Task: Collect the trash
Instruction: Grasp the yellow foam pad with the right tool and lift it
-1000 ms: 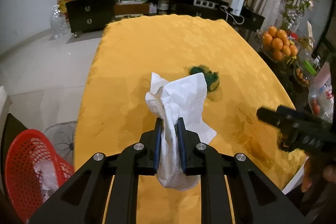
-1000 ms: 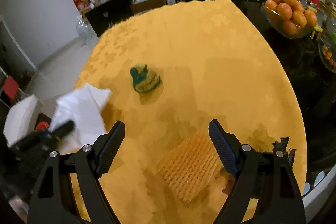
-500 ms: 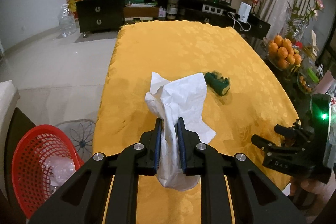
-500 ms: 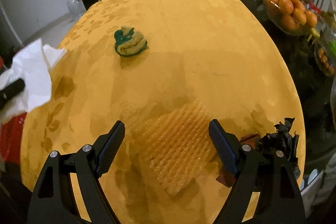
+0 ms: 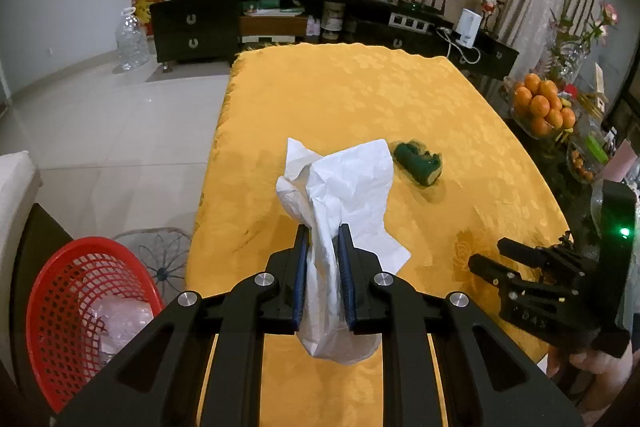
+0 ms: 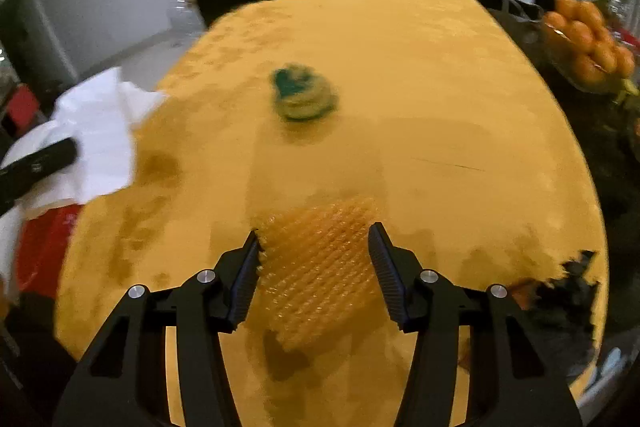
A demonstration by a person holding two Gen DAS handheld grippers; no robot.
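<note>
My left gripper (image 5: 323, 235) is shut on a crumpled white paper (image 5: 344, 187) and holds it above the near left part of the yellow table (image 5: 360, 91). The red basket (image 5: 64, 307) stands on the floor at the lower left, with clear plastic inside. My right gripper (image 6: 314, 239) is open, its fingers on either side of a clear bubble wrap sheet (image 6: 320, 267) lying on the table. A green and yellow wad (image 6: 302, 97) lies farther out, also in the left wrist view (image 5: 418, 163). The white paper shows at the left in the right wrist view (image 6: 100, 131).
A bowl of oranges (image 5: 542, 107) and vases stand at the right side of the table. A dark torn scrap (image 6: 568, 291) lies at the table's right edge. A black sideboard (image 5: 280, 23) runs along the back wall. A water jug (image 5: 132, 41) stands on the floor.
My right gripper has moved down over the bubble wrap, and its fingers have narrowed around it. My left gripper has drawn back a little toward the basket side, still holding the paper.
</note>
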